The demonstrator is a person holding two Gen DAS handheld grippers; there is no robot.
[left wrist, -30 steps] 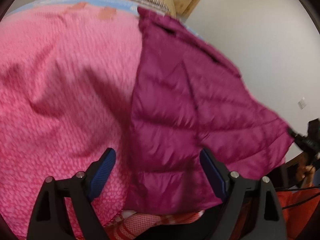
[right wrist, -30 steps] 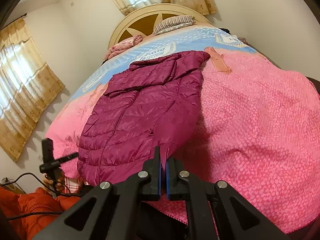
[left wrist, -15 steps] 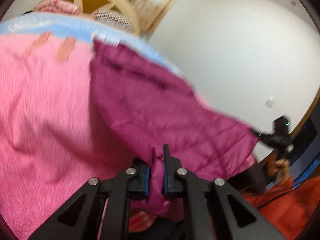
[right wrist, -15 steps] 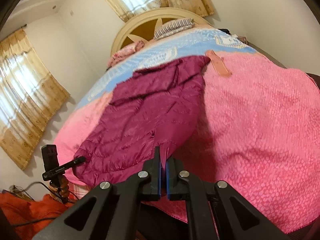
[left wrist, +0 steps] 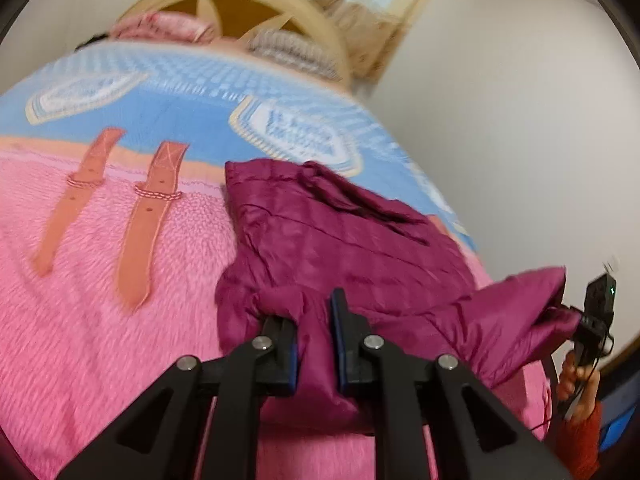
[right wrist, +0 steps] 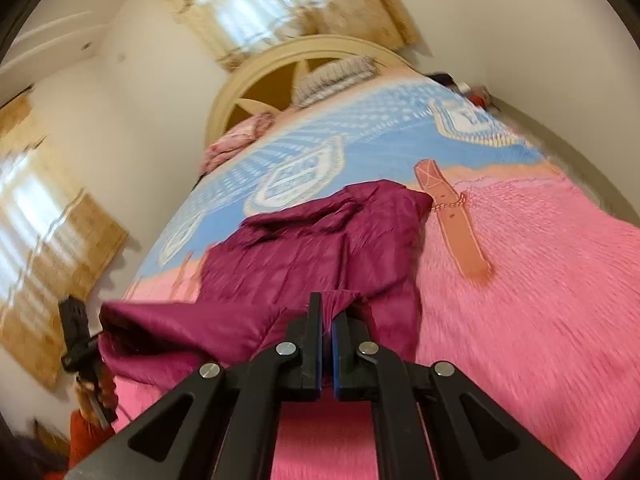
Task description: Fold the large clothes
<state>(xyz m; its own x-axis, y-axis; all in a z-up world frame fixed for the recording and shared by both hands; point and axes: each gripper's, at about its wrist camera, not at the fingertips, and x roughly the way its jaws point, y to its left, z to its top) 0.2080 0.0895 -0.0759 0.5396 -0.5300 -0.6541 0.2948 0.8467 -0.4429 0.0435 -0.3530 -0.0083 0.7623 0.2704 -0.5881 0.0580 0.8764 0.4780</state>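
1 magenta puffer jacket lies on the bed, partly on the pink blanket and w/ its far end reaching onto the blue blanket. Long axis runs from the near edge of the bed toward the headboard; the rumpled far end, collar or hood (can't tell which), points at the headboard, and the hem end points back toward the cameras. The near end is lifted off the bed and doubled toward the far end, so the jacket looks bunched and short.

2 grippers in use. Left gripper has a thick fold of the hem between its blue pads; fabric fills the gap, pads press on it, and the jaws are easing apart slightly. Right gripper is clenched nearly flat, w/ a thin pinch of jacket edge between its pads. In the right wrist view the left gripper shows at the far left, at the jacket's other lifted corner; in the left wrist view the right gripper shows at the far right, held by a hand w/ an orange sleeve.

Counted: 1 jacket, 2 grippers, 2 blankets, 2 tan straps printed or sewn on the pink blanket, 2 pillows at the headboard (1 striped, 1 pink floral). Both views blurred.
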